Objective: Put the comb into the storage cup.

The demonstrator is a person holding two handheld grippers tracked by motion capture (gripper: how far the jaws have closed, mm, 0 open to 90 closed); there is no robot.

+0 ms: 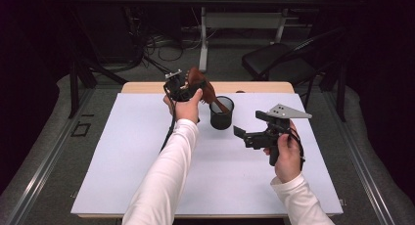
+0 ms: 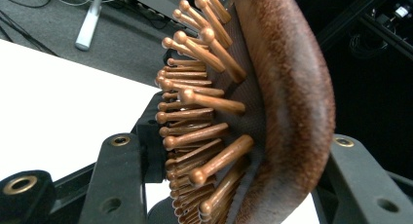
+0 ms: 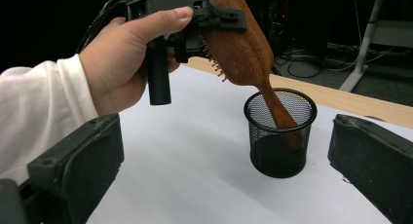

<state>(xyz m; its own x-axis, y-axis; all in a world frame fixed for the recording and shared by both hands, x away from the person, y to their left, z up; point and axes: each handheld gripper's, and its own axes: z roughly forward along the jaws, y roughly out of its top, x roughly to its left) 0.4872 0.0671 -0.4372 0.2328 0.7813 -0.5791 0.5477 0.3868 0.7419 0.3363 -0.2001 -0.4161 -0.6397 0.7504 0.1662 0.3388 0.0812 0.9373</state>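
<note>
Hairbrush (image 2: 272, 102) between left gripper (image 1: 182, 88) fingers, handle in mesh cup (image 3: 280, 134).

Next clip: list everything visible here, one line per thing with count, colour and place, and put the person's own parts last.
hairbrush: 1, brown wood with wooden pins, held over the table's far middle, handle down inside the cup
mesh cup: 1, black, upright on the sheet, far middle
sheet: 1, white, covering most of the table
table: 1, light wood, edge showing beyond the sheet
chair: 1, black, on the floor beyond the table, right
second table: 1, light top on a grey frame, far back
cables: several, black, on the floor at the back
left gripper: 1, black, shut on the hairbrush head
right gripper: 1, black, open, above the sheet right of the cup
sleeves: 2, white, coming in from the bottom edge
</note>
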